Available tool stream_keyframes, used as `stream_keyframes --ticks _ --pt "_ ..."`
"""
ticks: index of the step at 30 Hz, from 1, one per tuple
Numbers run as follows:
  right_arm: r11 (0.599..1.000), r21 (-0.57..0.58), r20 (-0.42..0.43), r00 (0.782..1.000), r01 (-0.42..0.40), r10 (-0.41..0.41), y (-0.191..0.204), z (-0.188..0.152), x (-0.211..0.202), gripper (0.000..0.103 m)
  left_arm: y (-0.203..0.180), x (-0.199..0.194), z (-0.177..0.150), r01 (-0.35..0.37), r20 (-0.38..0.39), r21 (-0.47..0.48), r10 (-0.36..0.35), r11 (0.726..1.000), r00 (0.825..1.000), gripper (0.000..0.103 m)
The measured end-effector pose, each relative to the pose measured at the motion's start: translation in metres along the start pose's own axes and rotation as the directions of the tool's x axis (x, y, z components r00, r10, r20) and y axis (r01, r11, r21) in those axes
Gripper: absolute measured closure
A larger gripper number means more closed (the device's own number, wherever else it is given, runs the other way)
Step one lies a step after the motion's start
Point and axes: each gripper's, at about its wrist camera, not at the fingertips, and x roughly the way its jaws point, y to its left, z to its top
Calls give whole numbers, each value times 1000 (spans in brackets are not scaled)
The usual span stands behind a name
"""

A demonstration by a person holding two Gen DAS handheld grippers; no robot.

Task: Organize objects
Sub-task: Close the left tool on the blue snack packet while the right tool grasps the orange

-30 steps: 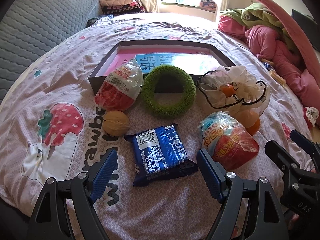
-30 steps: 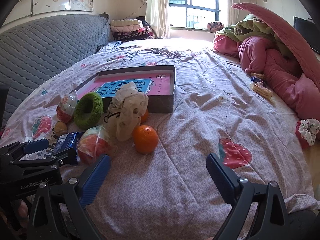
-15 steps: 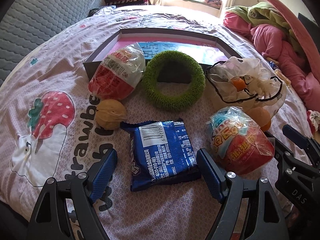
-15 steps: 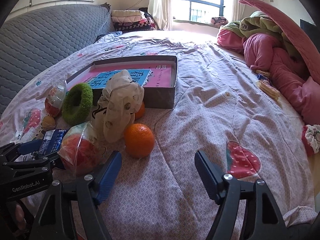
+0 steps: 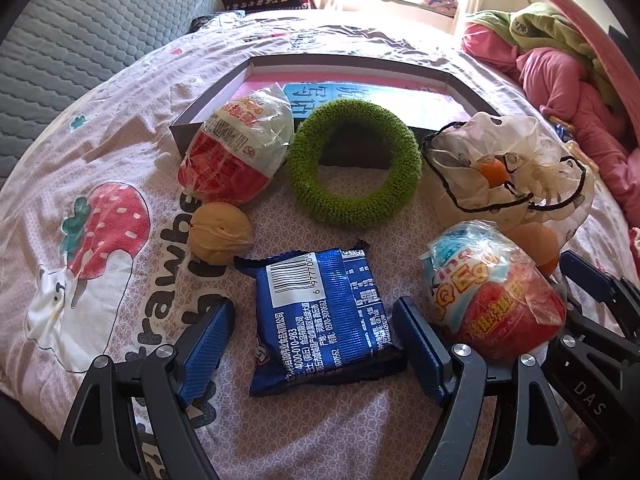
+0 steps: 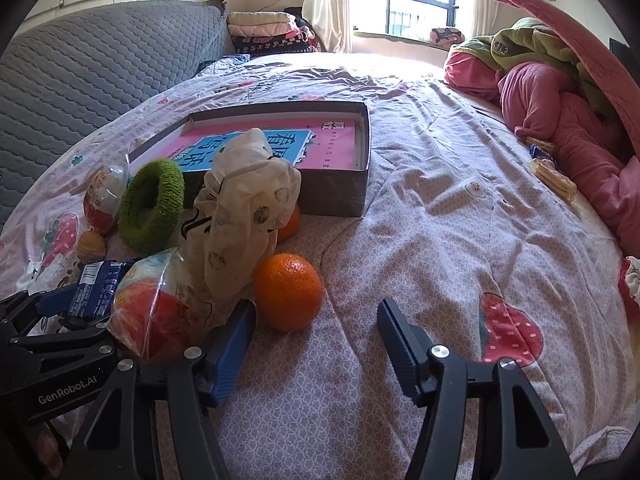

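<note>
Left gripper [image 5: 312,344]: jaws spread wide, one on each side of the blue packet [image 5: 324,316], which lies flat on the quilt [image 5: 100,152], barcode up. No contact visible between pads and packet; nothing gripped.

Right gripper [image 6: 316,340]: jaws wide apart, holding nothing. The left pad [image 6: 236,344] sits just beside the orange [image 6: 288,291]; the quilt lies bare between the pads.

Left view only:
- Walnut [image 5: 220,233] up-left of the packet, near its corner.
- Far egg toy [image 5: 236,156], wrapped, red and white, leaning at the box [image 5: 188,130] front wall.
- Green ring [image 5: 354,162] in full outline, propped against the same wall.
- Printing on the near egg toy [image 5: 494,294], just right of the right pad [image 5: 420,352].
- The orange is mostly hidden behind the near egg toy; the right gripper's black frame shows at the right edge.

Right view only:
- Whole box, open, shallow, pink and blue sheet [image 6: 280,144] inside, no loose items in it.
- Orange fully exposed, alone on the quilt in front of the white bag [image 6: 244,208].
- A second orange fruit behind the bag, against the box wall.
- Left gripper body at lower left, its pads reaching the packet's sides.

Both views: the bag stands crumpled between ring and orange, with pink bedding [image 6: 560,128] piled at far right.
</note>
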Motion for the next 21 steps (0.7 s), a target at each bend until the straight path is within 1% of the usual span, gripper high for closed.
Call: stream_keyframes --ticks 7,10,16,18,21 --pt "1000 -18 -15 1000 -4 4 5 1 10 45 8 1 3 47 10 -19 -46 999 999 23" --pt "1000 -19 -7 1000 -5 5 6 2 11 47 8 2 4 48 17 -20 -47 999 999 24" --pt "1000 -29 14 1000 -7 7 7 2 11 60 6 2 6 46 29 -11 -46 999 999 33" --pt "999 -44 24 1000 -9 10 10 2 10 66 6 1 6 55 33 -5 -54 998 998 37" --pt "999 -50 32 999 -16 18 12 2 10 66 4 1 5 54 37 9 -55 998 998 38"
